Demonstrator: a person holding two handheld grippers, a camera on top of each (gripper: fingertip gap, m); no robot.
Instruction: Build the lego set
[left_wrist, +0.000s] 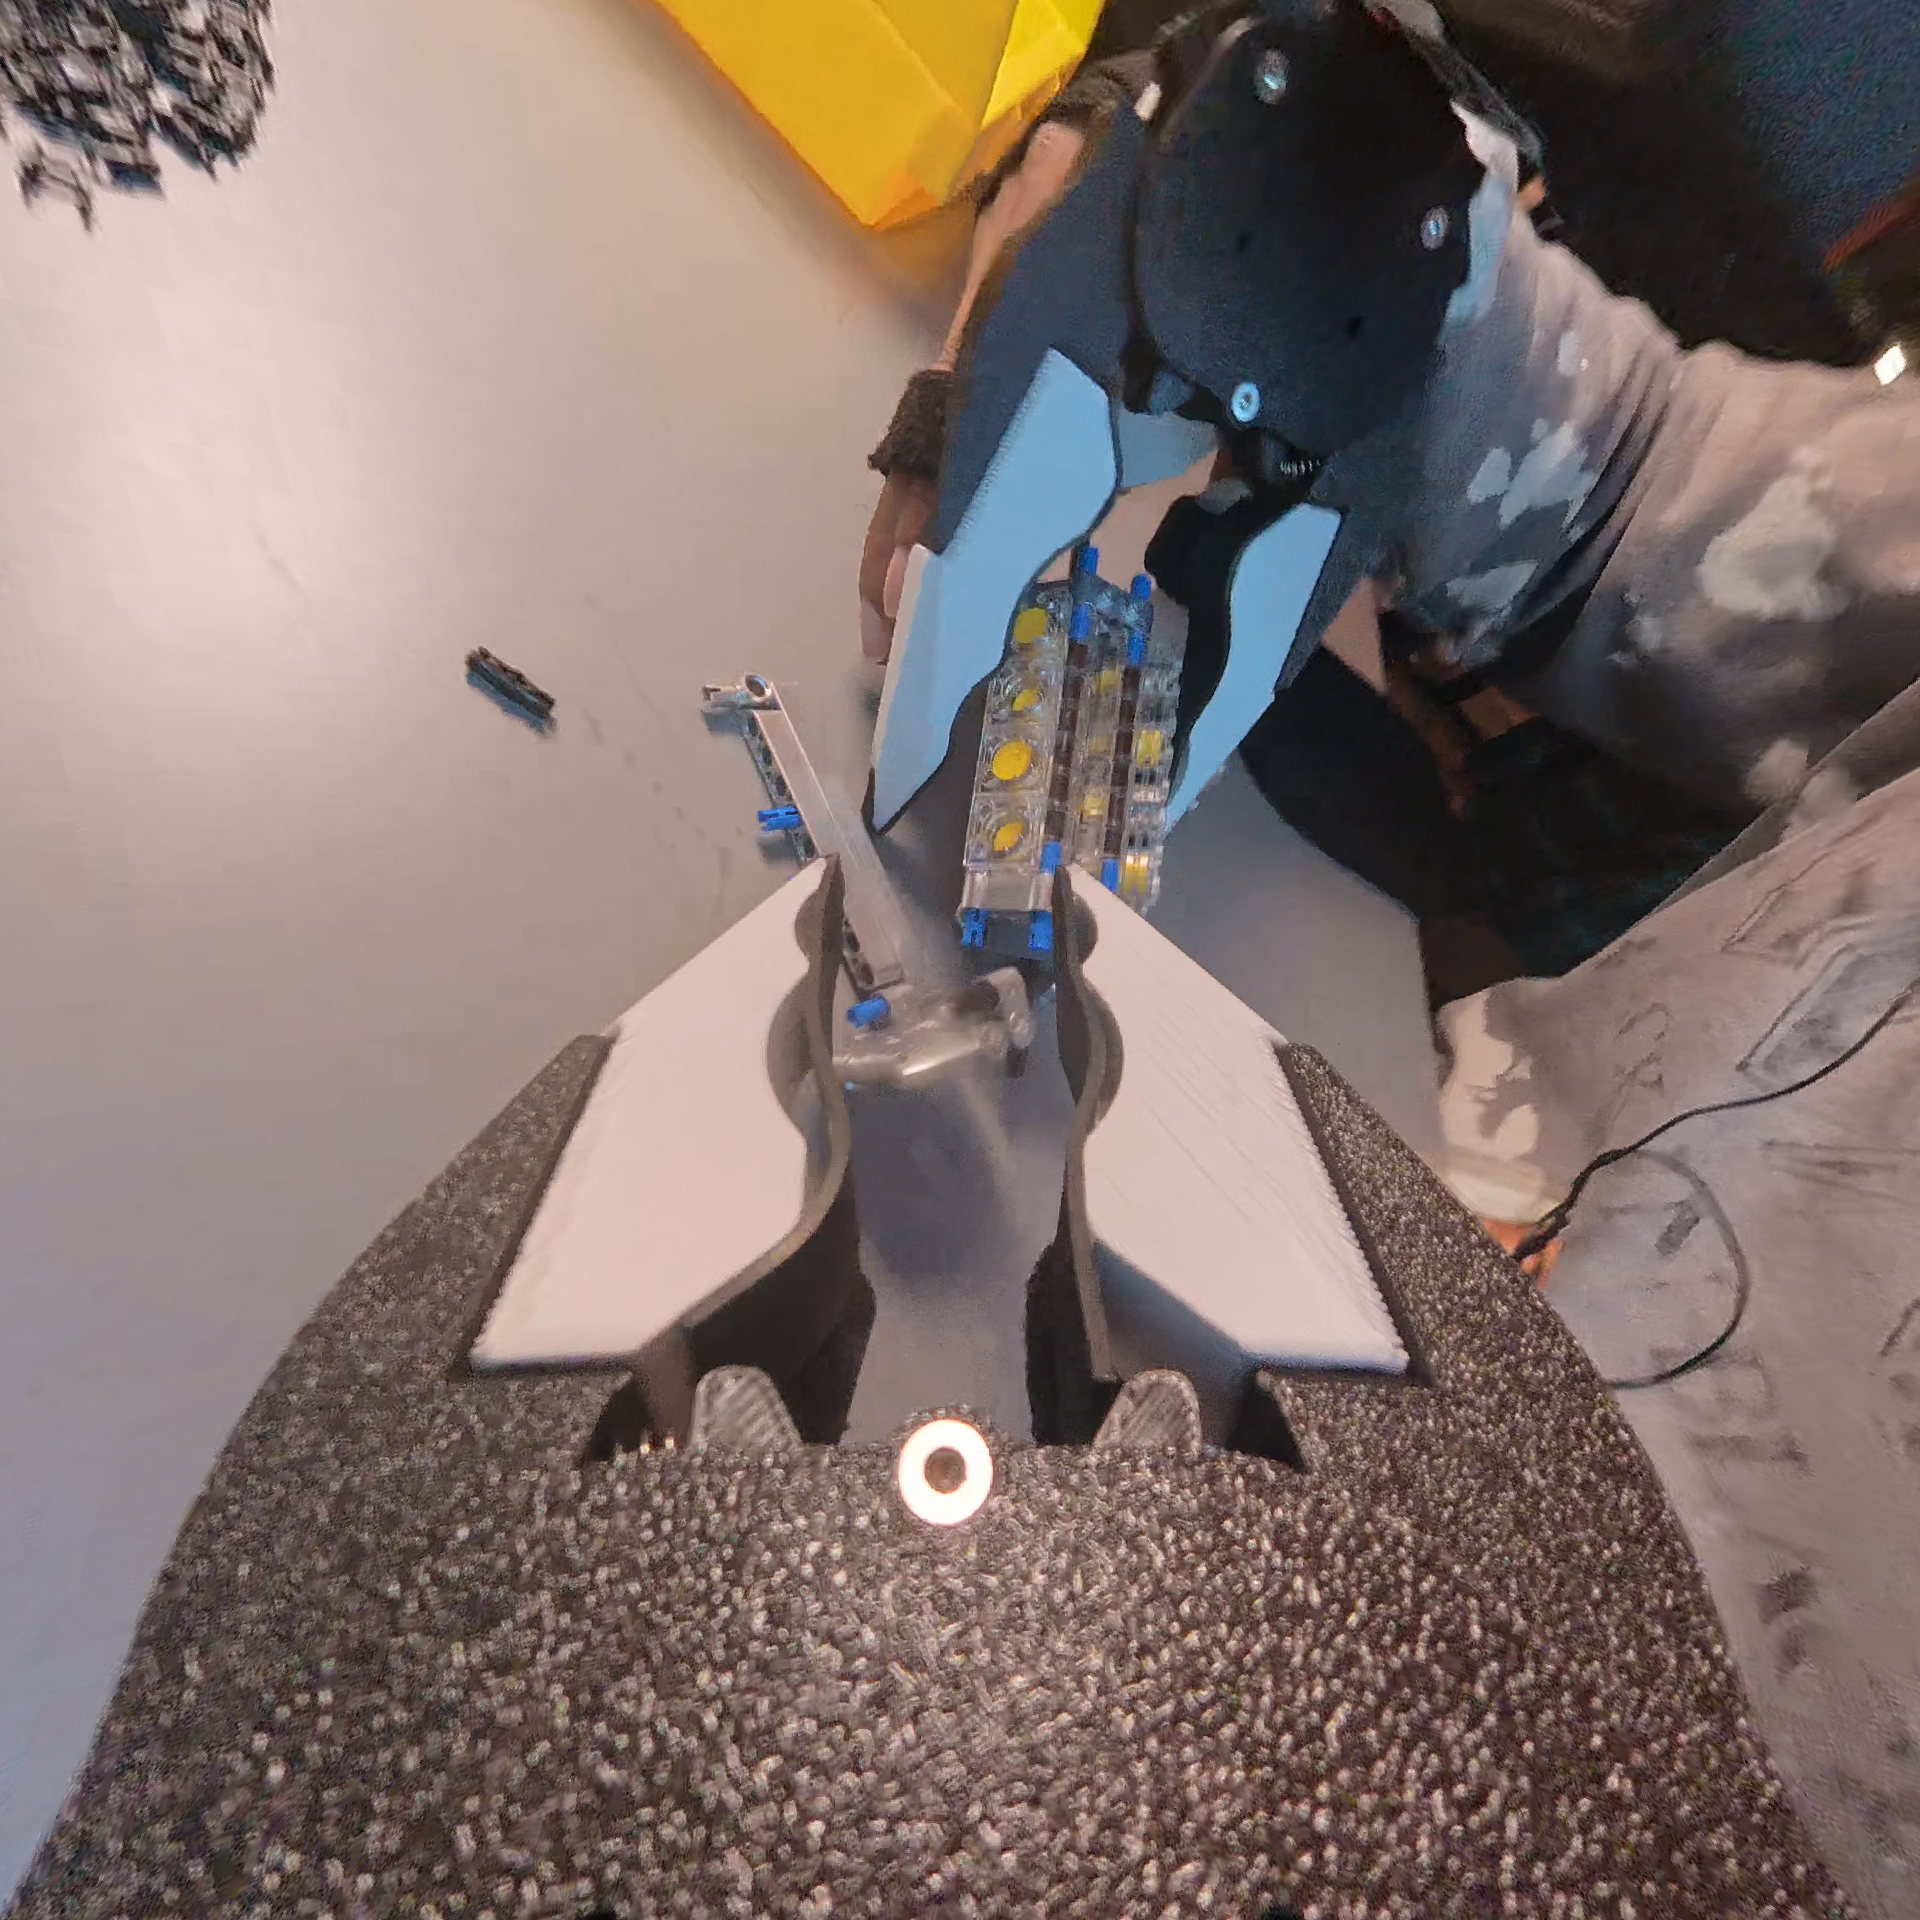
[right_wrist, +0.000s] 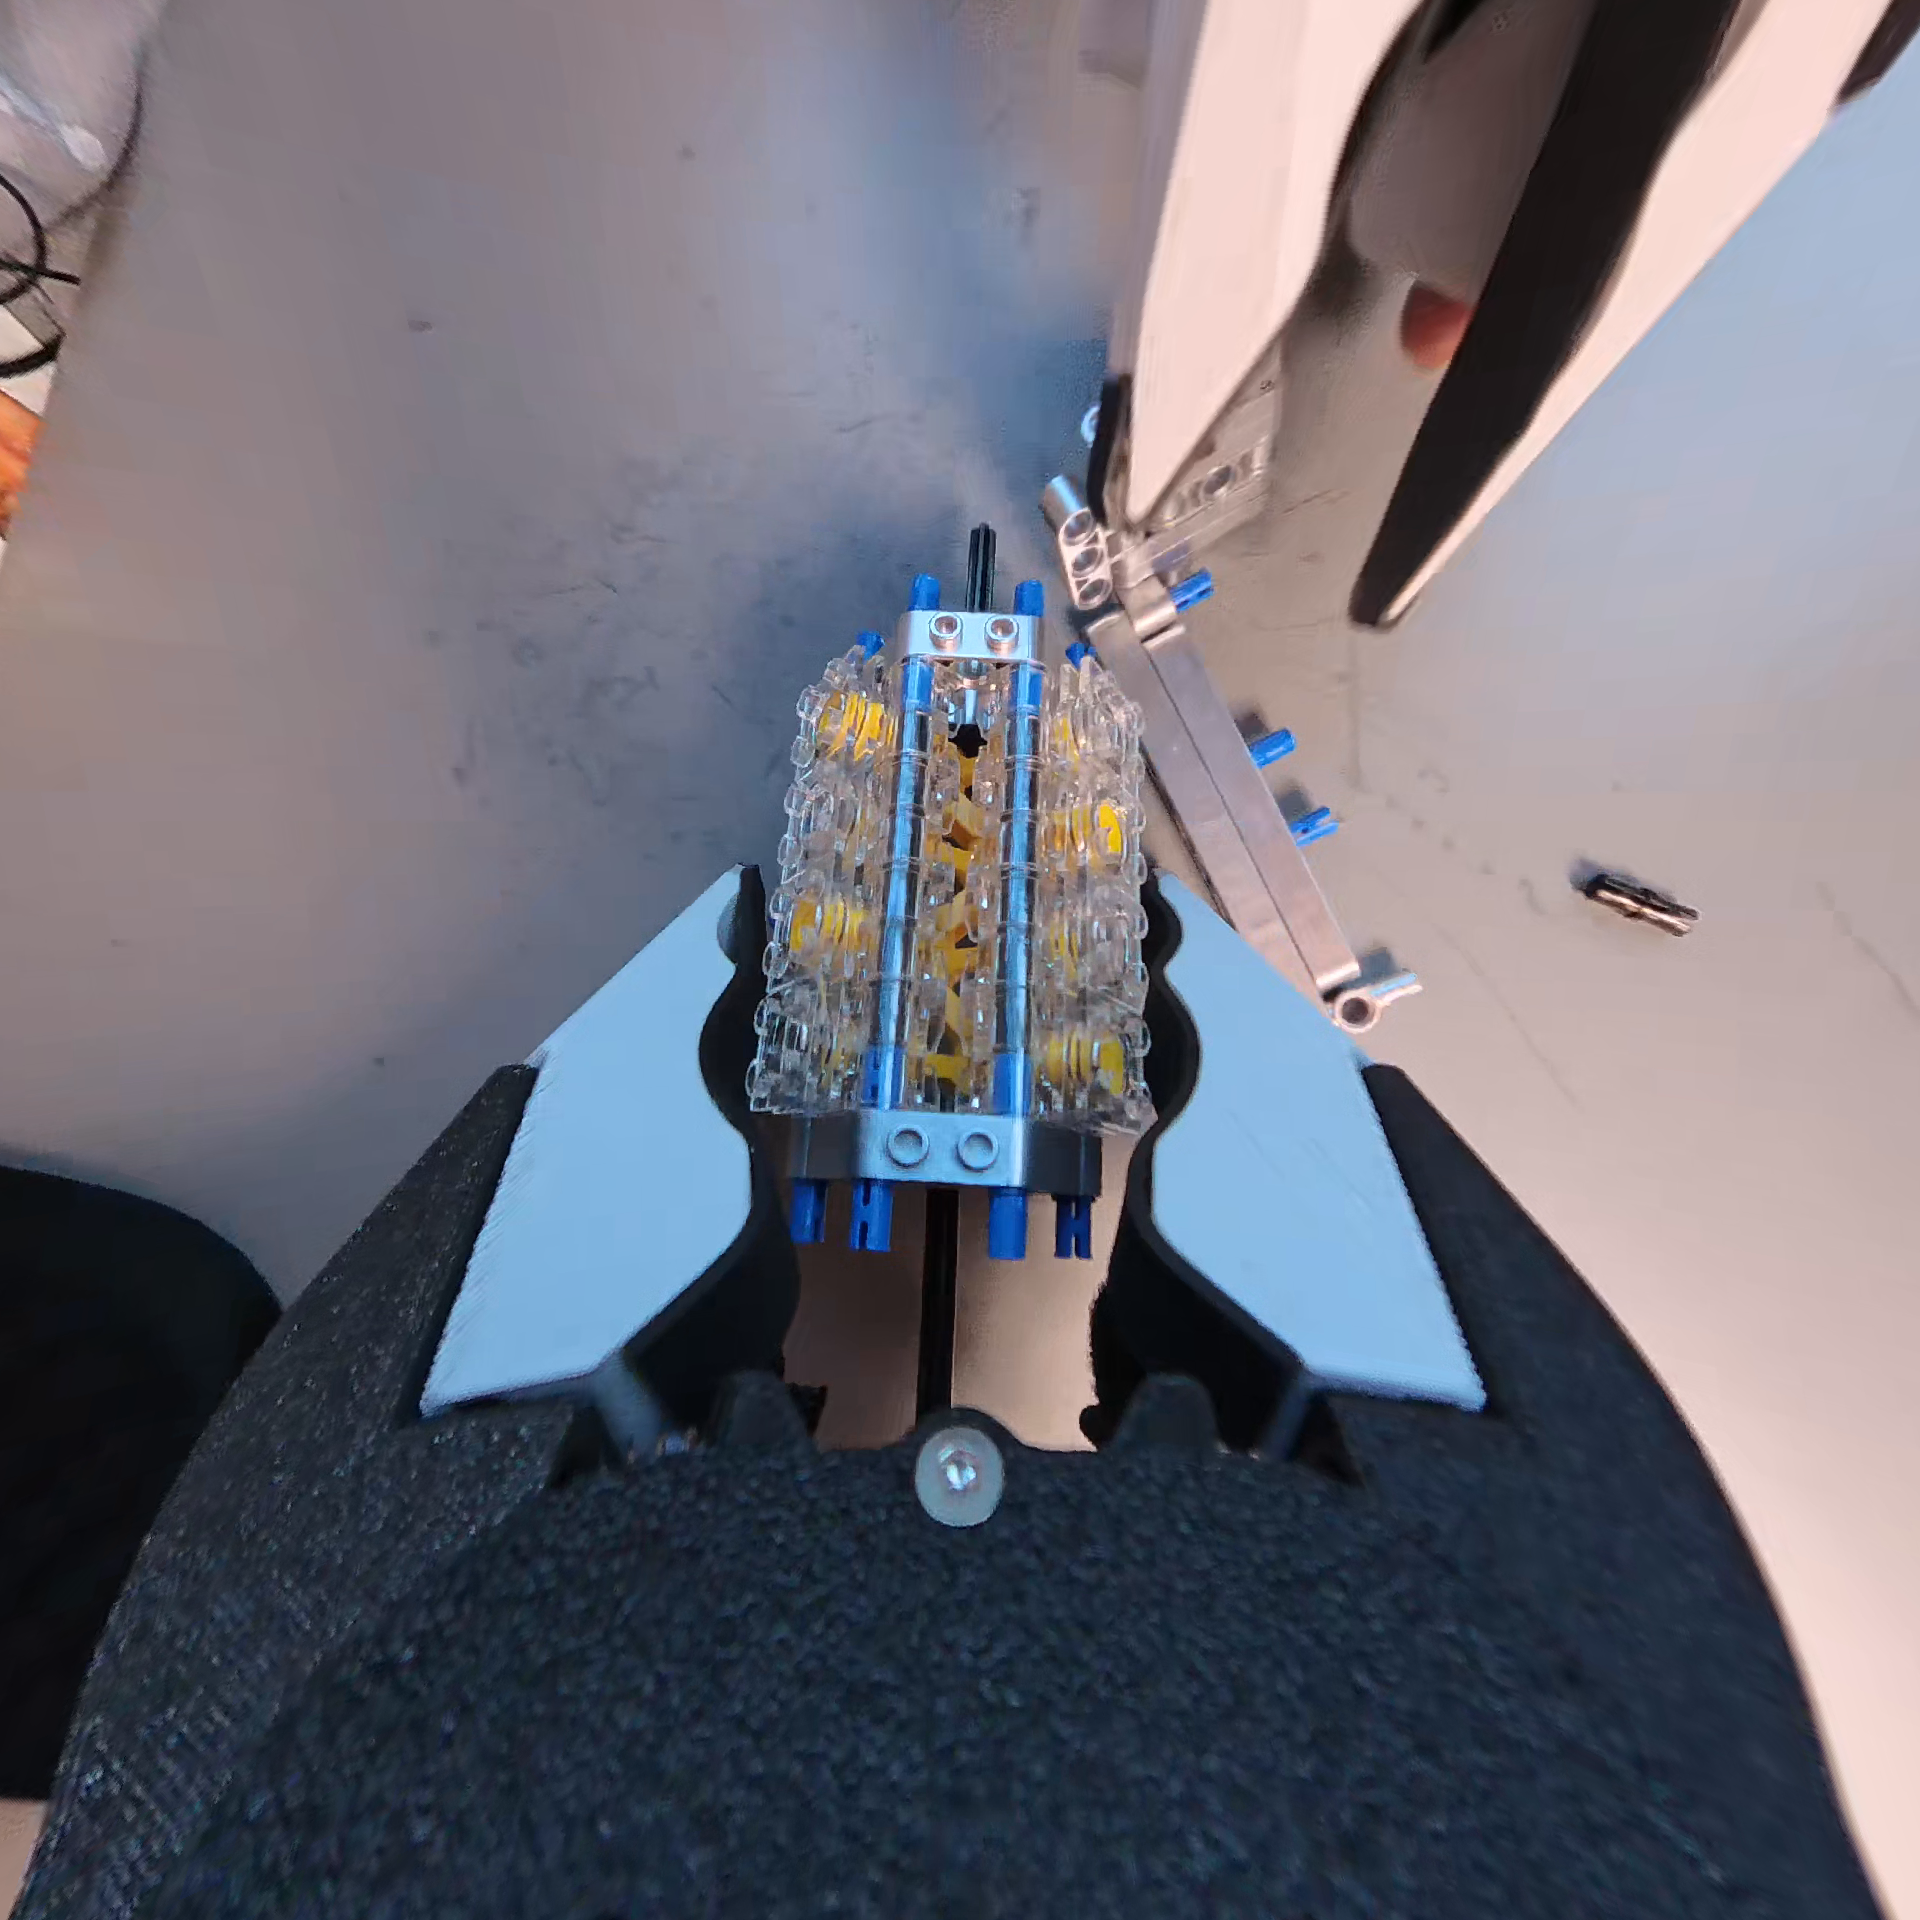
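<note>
Right gripper (right_wrist: 948, 904) clamped on clear-plastic brick engine block with yellow pistons and blue pins (right_wrist: 951, 914), long axis running along fingers, black axle tip pointing away from camera, above pale grey table (right_wrist: 416, 468). Left gripper (left_wrist: 948, 894) jaws apart, holding nothing, fingertips straddling near end of long grey studless beam with blue pins (left_wrist: 831, 831) lying flat just beside block. Small black pin (left_wrist: 509, 681) well apart on table. Yellow box (left_wrist: 883, 94) toward far edge, heap of black parts (left_wrist: 125, 83) at far corner.

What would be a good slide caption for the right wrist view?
Right gripper clasps a clear-and-yellow brick engine block; a grey beam lies alongside on the table.
</note>
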